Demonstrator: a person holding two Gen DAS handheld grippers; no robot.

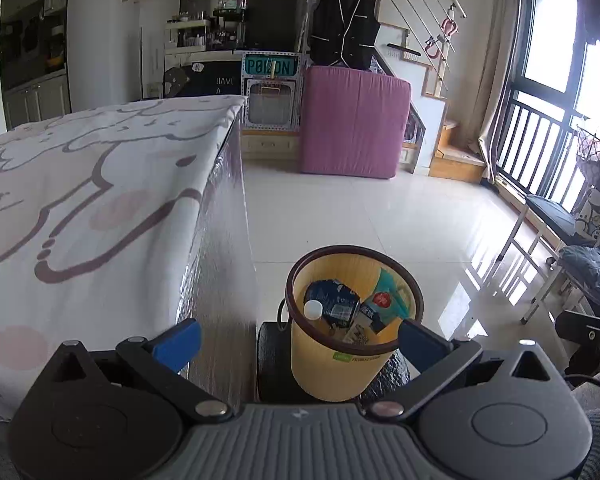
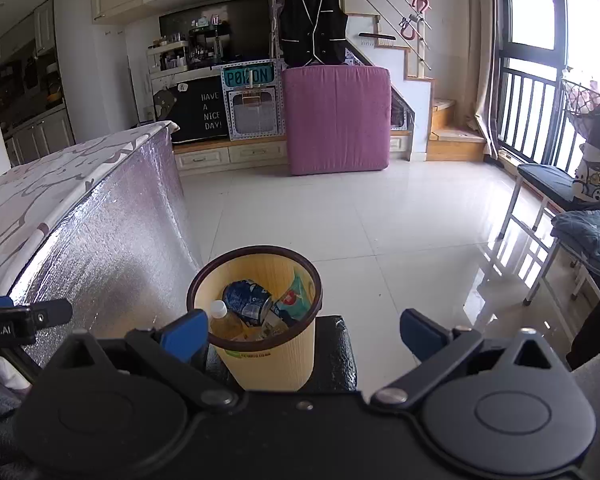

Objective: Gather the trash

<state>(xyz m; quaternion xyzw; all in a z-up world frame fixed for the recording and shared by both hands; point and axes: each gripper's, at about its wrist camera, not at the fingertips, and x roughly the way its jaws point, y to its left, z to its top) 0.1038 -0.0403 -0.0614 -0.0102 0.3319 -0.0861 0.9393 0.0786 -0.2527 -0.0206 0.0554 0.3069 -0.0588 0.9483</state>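
Note:
A yellow waste bin (image 1: pixel 336 372) with a dark brown rim stands on a black block on the floor, beside the table. Inside lie a crushed blue can (image 1: pixel 334 300), a bottle with a white cap (image 1: pixel 313 309), a teal wrapper (image 1: pixel 388 296) and other scraps. My left gripper (image 1: pixel 300 340) is open, its blue fingers either side of the bin's near rim, holding nothing. In the right wrist view the same bin (image 2: pixel 268 360) sits between the fingers of my open right gripper (image 2: pixel 300 334), nearer the left finger. The can (image 2: pixel 248 300) and bottle (image 2: pixel 224 320) show there too.
A table (image 1: pixel 80 216) with a cartoon-print cloth and silvery side fills the left. A pink mattress (image 1: pixel 354 120) leans against cabinets at the back. White-framed chairs (image 2: pixel 548 216) with dark cushions and clothes stand by the window railing on the right. Glossy tiled floor (image 2: pixel 380 216) lies between.

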